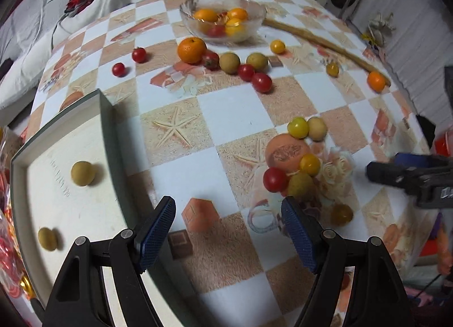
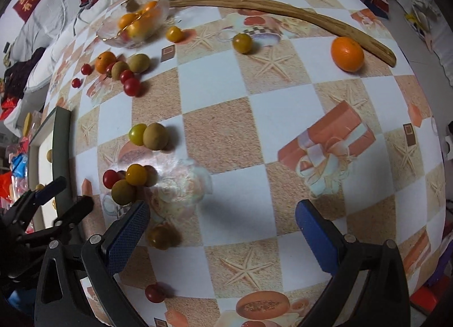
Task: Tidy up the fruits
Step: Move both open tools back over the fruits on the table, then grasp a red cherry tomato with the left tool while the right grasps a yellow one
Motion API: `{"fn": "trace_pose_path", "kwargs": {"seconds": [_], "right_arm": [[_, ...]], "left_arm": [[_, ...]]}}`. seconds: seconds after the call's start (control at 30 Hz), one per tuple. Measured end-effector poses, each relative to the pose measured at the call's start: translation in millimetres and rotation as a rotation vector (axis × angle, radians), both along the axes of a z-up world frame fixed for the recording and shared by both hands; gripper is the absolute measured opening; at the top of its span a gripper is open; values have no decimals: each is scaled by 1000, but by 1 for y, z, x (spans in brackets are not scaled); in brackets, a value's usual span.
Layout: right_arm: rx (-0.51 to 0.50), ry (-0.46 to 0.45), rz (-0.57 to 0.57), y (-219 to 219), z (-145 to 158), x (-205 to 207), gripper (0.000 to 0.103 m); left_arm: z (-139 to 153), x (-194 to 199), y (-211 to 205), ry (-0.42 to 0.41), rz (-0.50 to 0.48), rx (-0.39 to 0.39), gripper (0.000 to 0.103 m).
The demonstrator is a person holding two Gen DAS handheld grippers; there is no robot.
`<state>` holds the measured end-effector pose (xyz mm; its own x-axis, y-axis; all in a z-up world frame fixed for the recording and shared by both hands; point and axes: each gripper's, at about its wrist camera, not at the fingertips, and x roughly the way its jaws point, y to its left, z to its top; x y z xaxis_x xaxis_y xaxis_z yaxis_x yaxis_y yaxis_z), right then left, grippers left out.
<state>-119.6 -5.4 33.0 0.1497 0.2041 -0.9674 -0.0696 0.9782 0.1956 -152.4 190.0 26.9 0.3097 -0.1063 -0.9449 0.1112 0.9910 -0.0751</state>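
Observation:
Loose fruits lie scattered on a checkered tablecloth. A glass bowl (image 1: pixel 223 16) at the far side holds oranges and a red tomato. A white tray (image 1: pixel 65 208) with a dark rim at the left holds two tan longans (image 1: pixel 83 173). A cluster of a red tomato (image 1: pixel 275 179), yellow tomatoes and longans lies in front of my left gripper (image 1: pixel 228 230), which is open and empty over the cloth beside the tray. My right gripper (image 2: pixel 220 230) is open and empty, low over the cloth, with the same cluster (image 2: pixel 124 182) just beyond its left finger.
A mandarin (image 1: pixel 192 50) with red tomatoes and longans sits near the bowl. A long wooden stick (image 2: pixel 283 12) curves across the far side, with an orange (image 2: pixel 347 53) beside it. A red tomato (image 2: pixel 154 293) lies near the front edge. Bedding and clothes surround the table.

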Motion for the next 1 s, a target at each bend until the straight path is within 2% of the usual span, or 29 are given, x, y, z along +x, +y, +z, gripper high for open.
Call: {"fn": "trace_pose_path", "kwargs": {"seconds": [0.27,0.57,0.77,1.0], "right_arm": [[7,9,-8,-8,-6,5,103],[4,-16,14,-10,-7,25,103],[-16,-61,42,-5,-7,58,103],[-44,-117,65,1,-9,97,100]], "left_arm": [[-16,3,-16,-4,-75,43,78],[-22,17,-26,-19,-41,38,78],[-23,23,-37,-27,-29,66,78],[-23,26,-40,-22,28,78,78]]}}
